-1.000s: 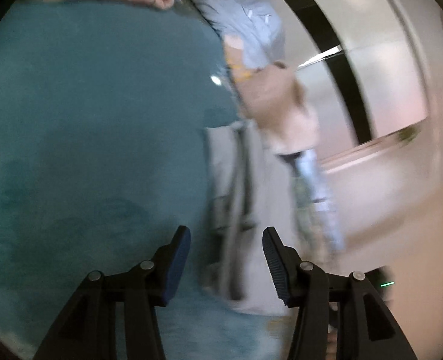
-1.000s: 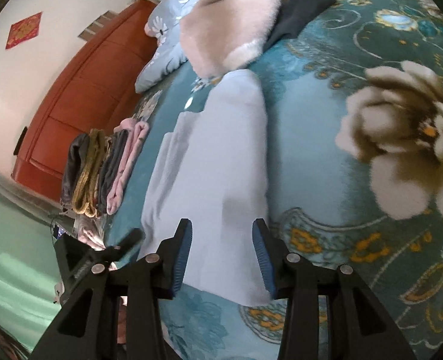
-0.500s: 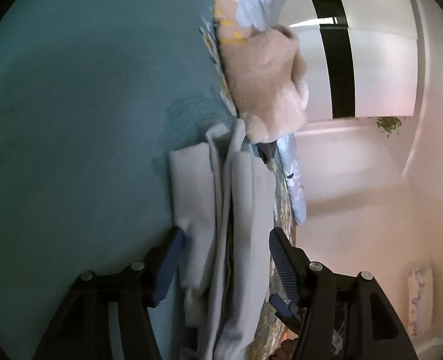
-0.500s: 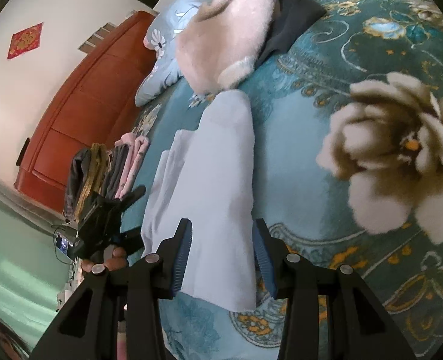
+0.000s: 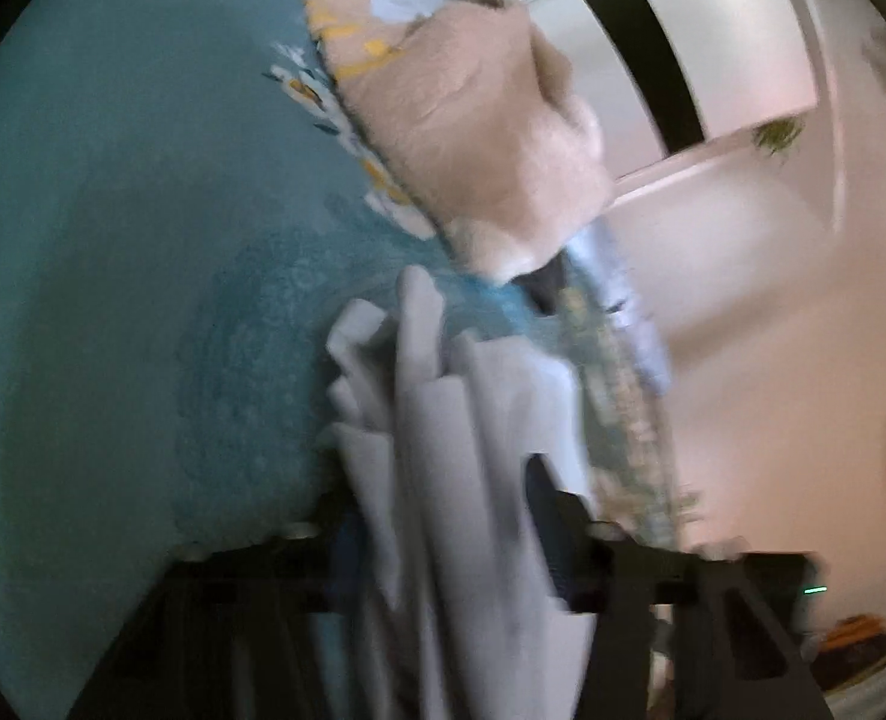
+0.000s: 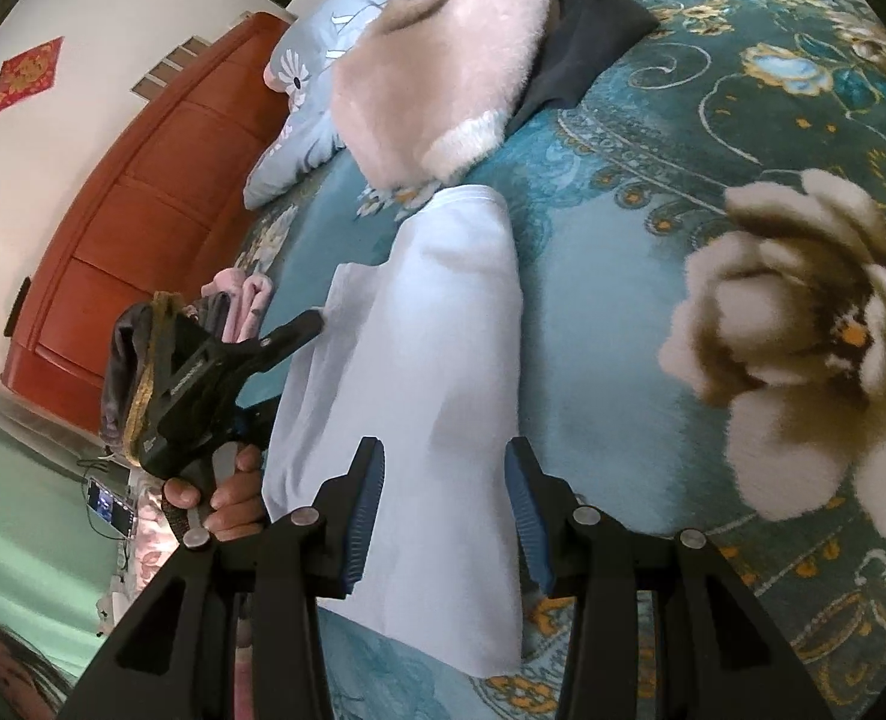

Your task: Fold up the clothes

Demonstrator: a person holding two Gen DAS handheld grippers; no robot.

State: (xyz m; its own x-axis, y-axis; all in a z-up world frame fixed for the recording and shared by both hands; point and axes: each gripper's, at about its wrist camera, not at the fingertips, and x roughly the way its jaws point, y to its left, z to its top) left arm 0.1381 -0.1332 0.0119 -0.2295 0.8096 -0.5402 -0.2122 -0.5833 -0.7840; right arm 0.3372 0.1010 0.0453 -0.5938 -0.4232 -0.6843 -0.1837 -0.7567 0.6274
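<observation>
Floral teal bedspread (image 6: pixel 653 252), fluffy pink blanket (image 6: pixel 443 60), blue pillow (image 6: pixel 299 144), red-brown wooden headboard (image 6: pixel 137 210).

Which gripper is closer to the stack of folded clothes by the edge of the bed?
Left. The left gripper sits right beside the stack of folded clothes, at the white garment's side edge; the right gripper is over the garment's near end.

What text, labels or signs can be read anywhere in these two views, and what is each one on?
Nothing can be read for certain.
Red diamond wall hanging: gold markings, too blurred to read.
Left gripper body: small pale print on its side, too small to read.
Lit screen beyond the bed's edge: content too small to read.
Left wrist view: motion-blurred, no text visible.
</observation>
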